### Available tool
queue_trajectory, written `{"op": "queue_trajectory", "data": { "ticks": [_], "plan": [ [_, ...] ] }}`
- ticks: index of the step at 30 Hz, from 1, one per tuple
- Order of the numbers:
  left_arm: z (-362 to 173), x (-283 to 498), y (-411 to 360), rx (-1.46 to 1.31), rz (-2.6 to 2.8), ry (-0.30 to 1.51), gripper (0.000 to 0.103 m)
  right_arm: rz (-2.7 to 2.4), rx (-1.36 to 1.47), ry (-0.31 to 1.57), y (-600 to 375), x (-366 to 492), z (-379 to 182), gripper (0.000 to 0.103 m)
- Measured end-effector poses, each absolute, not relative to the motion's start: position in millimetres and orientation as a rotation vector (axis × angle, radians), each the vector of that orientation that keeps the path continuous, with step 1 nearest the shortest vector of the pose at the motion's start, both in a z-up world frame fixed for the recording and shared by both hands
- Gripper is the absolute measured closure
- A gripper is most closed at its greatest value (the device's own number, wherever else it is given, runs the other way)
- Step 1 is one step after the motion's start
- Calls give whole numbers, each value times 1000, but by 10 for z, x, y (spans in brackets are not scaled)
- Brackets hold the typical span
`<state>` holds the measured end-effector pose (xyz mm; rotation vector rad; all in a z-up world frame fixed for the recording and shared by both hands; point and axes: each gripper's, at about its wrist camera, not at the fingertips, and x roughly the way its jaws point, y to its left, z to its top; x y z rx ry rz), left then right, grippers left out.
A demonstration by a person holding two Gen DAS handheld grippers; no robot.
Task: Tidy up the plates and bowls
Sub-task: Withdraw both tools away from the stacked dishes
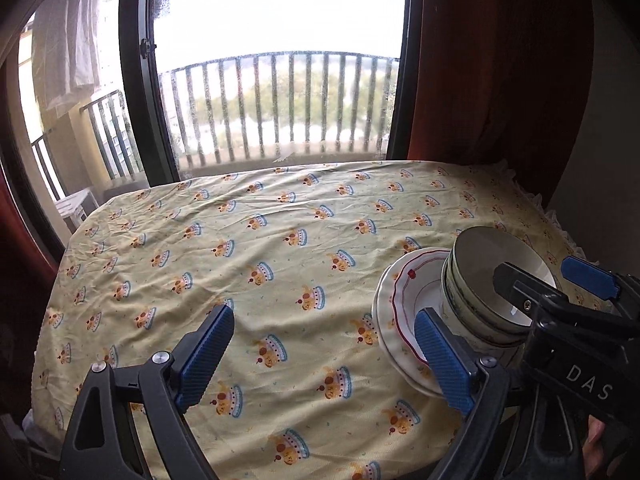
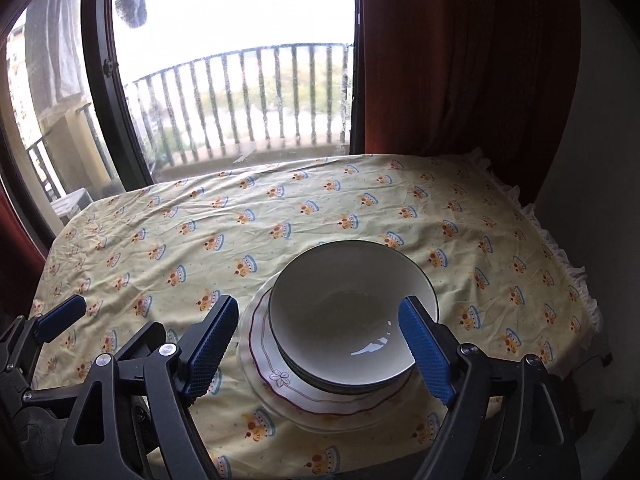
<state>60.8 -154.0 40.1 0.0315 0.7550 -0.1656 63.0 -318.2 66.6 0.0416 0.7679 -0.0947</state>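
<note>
white bowls (image 2: 352, 320) hide most of the plates (image 2: 304, 392); both grippers' jaws gape empty.

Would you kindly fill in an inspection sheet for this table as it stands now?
Surface: table under a wrinkled yellow printed tablecloth.
Job's things: stacked bowls sitting on stacked plates, near the front edge.
Clutter: nothing seen.
Grippers: left gripper open, over bare cloth beside the stack; right gripper open, nothing clamped, bowls showing between its fingers.
Cables: nothing seen.
Surroundings: window with balcony railing, red curtain.
</note>
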Motion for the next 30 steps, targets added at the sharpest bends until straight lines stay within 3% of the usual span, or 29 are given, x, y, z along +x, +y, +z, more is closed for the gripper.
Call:
{"op": "queue_trajectory", "data": {
  "ticks": [13,30],
  "plan": [
    [119,-15,-1012,-21,23,684,10,68,2,746,-2816,219,214,18],
    [-55,-42,-919,-14,24,647,10,47,42,715,-2701,156,-44,18]
  ]
}}
